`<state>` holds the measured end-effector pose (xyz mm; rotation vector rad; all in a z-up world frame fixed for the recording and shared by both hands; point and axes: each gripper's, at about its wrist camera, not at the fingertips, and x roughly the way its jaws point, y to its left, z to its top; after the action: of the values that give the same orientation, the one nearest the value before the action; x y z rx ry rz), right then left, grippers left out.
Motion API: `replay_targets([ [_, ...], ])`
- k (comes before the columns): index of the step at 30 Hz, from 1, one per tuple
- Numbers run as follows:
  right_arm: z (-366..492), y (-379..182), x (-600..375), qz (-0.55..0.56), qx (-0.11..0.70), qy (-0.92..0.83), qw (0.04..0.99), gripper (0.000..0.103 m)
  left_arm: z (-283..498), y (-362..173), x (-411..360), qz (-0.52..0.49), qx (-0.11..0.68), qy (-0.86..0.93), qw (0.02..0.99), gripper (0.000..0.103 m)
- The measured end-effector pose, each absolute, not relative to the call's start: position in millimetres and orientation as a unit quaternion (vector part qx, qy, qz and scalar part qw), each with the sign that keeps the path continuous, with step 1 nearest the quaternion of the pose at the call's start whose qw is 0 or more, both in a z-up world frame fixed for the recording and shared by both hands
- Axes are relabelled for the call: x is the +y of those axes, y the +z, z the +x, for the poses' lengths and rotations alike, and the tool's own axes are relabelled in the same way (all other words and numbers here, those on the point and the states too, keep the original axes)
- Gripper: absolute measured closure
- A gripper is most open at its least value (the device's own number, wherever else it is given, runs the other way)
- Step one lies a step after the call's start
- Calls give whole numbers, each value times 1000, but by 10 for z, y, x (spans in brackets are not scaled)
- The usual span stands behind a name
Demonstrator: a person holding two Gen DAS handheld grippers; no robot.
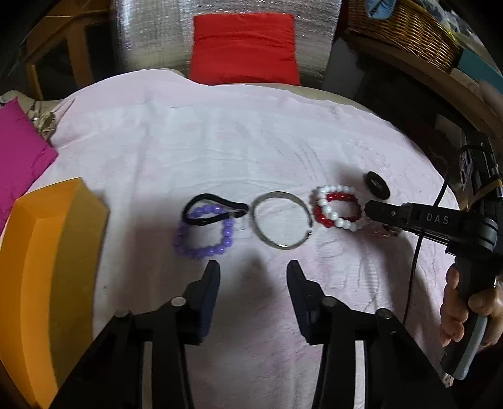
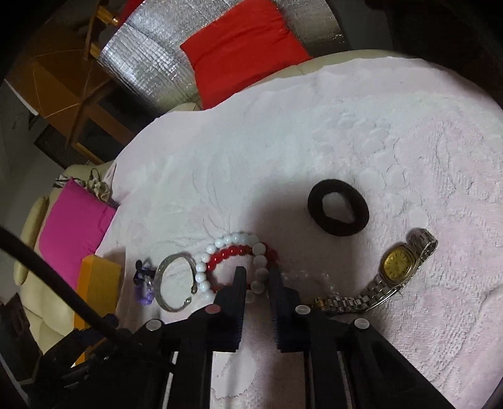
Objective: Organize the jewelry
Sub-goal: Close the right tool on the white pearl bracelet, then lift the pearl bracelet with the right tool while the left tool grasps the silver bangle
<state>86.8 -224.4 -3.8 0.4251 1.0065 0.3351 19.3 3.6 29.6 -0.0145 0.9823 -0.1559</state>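
On the pink towel (image 1: 251, 141) lie a purple bead bracelet (image 1: 204, 232) with a thin black hair tie (image 1: 213, 210) across it, a silver bangle (image 1: 281, 220), and a white bead bracelet (image 1: 338, 207) over a red bead bracelet (image 1: 339, 198). My left gripper (image 1: 253, 273) is open and empty, just short of the bangle. My right gripper (image 2: 257, 273) is nearly closed around the white bead bracelet (image 2: 261, 261), fingers straddling its near side, next to the red bracelet (image 2: 232, 253). A thick black scrunchie (image 2: 338, 212) and a gold-faced watch (image 2: 397, 264) lie to the right.
An orange box (image 1: 50, 277) stands at the left on the towel. A magenta cushion (image 1: 19, 157) lies at the far left, a red cushion (image 1: 245, 47) at the back. A wicker basket (image 1: 405, 28) sits at the back right. A clear bead bracelet (image 2: 308, 278) lies by the right fingers.
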Motion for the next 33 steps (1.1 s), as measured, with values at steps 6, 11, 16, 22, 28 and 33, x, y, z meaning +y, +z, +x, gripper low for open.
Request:
replay_targets([
  [6,752,78,-2463,222,453,165,848,100,281,278,-22,-19,477,-89,874,66],
  [11,767,85,-2554,258,454,174,835,92,355,230,-71,-14,490,-88,867,66],
  [16,844,74,-2308,235,449,167,845,49,339,204,7,-13,495,-79,865,66],
  [22,974,-92,-2183,196,475,126,848,92,335,212,48,-4,492,-82,867,66],
  [28,864,22,-2406,197,459,117,859,92,412,221,-166,2,483,-108,869,65],
  [33,757,143,-2761,232,438,119,861,92,495,114,-394,21,486,-129,864,65],
])
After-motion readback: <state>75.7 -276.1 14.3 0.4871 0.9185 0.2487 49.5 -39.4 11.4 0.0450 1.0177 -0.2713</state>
